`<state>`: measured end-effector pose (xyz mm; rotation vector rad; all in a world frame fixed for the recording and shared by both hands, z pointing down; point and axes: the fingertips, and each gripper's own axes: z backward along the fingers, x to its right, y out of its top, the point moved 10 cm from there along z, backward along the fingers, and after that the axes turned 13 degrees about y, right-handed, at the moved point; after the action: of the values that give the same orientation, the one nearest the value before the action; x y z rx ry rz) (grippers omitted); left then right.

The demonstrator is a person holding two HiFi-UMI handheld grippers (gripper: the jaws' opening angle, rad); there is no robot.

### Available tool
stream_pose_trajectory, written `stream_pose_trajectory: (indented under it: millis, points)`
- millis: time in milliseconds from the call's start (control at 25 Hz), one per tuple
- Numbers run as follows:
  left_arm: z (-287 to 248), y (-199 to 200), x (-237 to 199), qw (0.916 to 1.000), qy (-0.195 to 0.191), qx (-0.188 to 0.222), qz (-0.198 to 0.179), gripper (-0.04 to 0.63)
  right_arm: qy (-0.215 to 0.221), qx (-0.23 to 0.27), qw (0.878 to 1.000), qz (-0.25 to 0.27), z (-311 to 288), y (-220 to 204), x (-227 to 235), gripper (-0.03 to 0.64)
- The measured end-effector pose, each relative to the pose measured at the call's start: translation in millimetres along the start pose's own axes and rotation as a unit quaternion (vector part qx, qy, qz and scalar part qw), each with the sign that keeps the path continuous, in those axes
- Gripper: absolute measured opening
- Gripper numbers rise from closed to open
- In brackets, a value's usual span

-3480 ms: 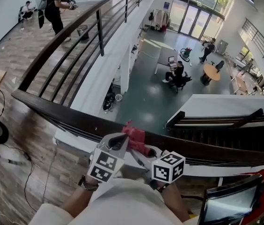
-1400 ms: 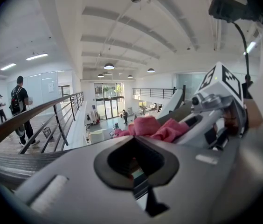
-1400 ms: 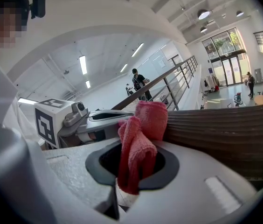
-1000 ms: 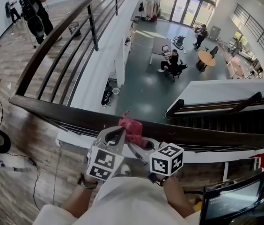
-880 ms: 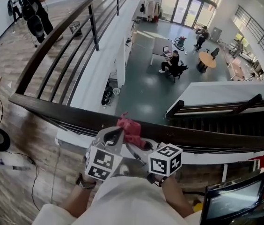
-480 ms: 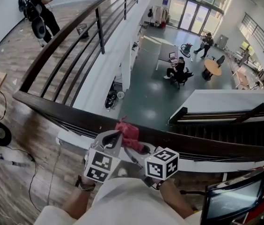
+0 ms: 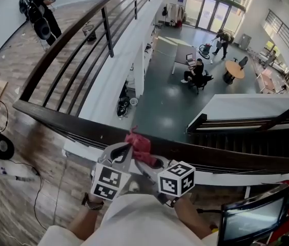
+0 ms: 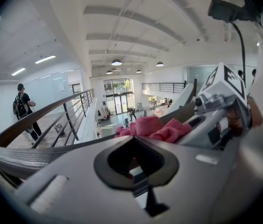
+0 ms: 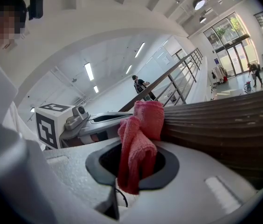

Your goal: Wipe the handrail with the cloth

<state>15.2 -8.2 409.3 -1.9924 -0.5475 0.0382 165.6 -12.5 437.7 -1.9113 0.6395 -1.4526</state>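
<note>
The right tongs [image 9: 132,167] stay clamped on the pink cloth [image 7: 138,145]. The cloth lies bunched on the dark handrail [image 7: 67,121], at about 6 o'clock in the head view. It has barely shifted since half a second ago and sits slightly toward 9 o'clock of where it lay in the first frame. The left tongs [image 8: 136,161] are closed with nothing between them, just at 9 o'clock of the cloth.

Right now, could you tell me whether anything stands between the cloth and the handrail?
Nothing visible does: the cloth, shut in the right gripper, already lies against the handrail.
</note>
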Motion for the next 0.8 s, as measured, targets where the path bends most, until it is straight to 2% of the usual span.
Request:
stream_pose_trajectory:
  millis: [400,600,800]
  points:
    - [-4,9,21,0.9999,-0.007,-0.008,-0.007,0.003,0.001,0.008,1.000,-0.011,23,-4,4,0.061]
    - [-5,10,32,0.9999,-0.010,-0.009,-0.005,0.003,-0.010,-0.008,1.000,0.012,32,-8,5,0.061]
    - [-6,10,40,0.9999,-0.012,-0.008,-0.001,0.003,-0.007,-0.012,1.000,0.012,40,-11,7,0.061]
